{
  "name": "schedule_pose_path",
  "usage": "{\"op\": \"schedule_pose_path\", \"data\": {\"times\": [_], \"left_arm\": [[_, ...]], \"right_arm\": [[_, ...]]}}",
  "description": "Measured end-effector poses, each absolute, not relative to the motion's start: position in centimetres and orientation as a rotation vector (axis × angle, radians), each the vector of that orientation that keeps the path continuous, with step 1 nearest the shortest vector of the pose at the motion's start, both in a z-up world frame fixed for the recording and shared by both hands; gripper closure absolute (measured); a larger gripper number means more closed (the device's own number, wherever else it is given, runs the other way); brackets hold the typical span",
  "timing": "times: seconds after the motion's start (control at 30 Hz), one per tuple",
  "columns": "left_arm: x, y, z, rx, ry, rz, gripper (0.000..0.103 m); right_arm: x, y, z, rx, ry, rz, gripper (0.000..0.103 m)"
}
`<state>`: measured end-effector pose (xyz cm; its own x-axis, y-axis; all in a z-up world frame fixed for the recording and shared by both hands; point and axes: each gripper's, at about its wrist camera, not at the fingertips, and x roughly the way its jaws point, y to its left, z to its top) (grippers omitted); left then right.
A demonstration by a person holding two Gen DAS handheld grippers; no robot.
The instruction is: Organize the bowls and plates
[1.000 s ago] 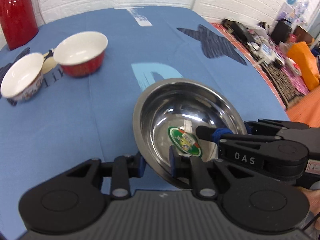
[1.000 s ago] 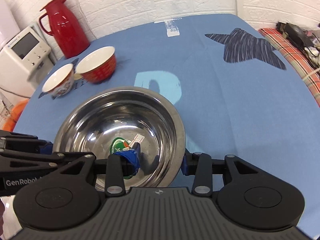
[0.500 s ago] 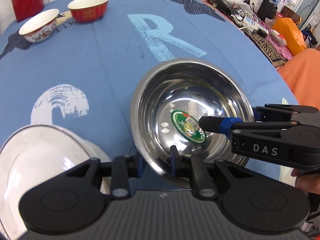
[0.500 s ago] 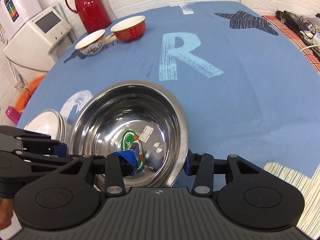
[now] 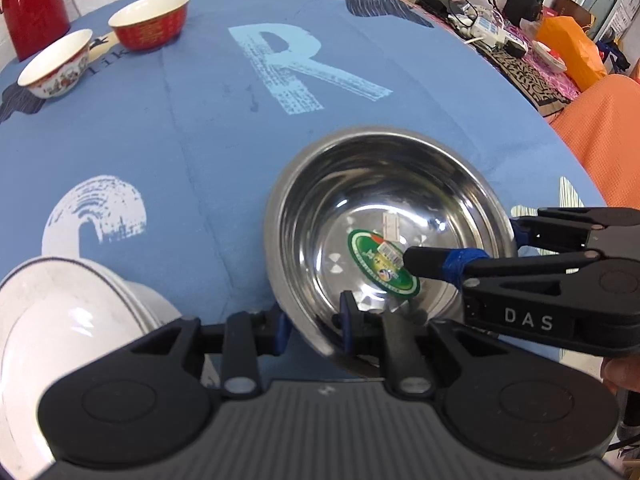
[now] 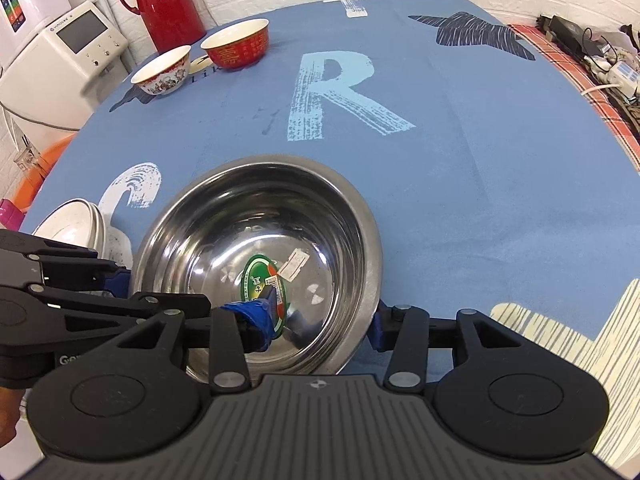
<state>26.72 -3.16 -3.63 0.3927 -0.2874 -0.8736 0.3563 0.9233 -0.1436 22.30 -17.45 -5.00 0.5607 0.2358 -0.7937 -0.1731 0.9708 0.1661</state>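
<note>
Left wrist view shows the left hand-held gripper (image 5: 310, 322) clamped on the near rim of a shiny round stainless-steel bowl (image 5: 384, 208); the right hand-held gripper (image 6: 320, 320) pinches its opposite rim; carried jointly above the blue printed cloth counter (image 6: 460, 128). Next, I judge, lowering it toward the stacked white plates (image 5: 60, 320); white brick wall behind.

home dining room | red thermos (image 6: 170, 4) | tablecloth (image 6: 460, 152) | bowls (image 6: 236, 44)
</note>
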Motion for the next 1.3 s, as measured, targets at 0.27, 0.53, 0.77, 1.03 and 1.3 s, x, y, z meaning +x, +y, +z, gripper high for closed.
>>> {"op": "schedule_pose_path", "data": {"times": [0.27,0.53,0.77,1.03,1.3], "left_arm": [[26.9,-4.5,-3.7,0.089,1.093,-0.437,0.085],[27.6,-2.7,-2.1,0.072,1.059,-0.395,0.044],[28.5,1.0,1.0,0.058,0.979,-0.335,0.043],[34.1,10.5,1.9,-0.056,0.996,-0.170,0.042],[44.0,15.1,4.6,-0.301,0.986,-0.178,0.042]], "right_arm": [[22.4,-18.7,-4.9,0.077,0.952,0.239,0.072],[22.7,-20.5,-3.7,0.163,0.933,0.202,0.073],[24.1,-21.9,-2.0,0.241,0.909,0.120,0.072],[31.9,-17.5,1.7,0.167,0.904,0.163,0.072],[44.9,-13.4,2.1,0.190,0.933,0.288,0.072]]}}
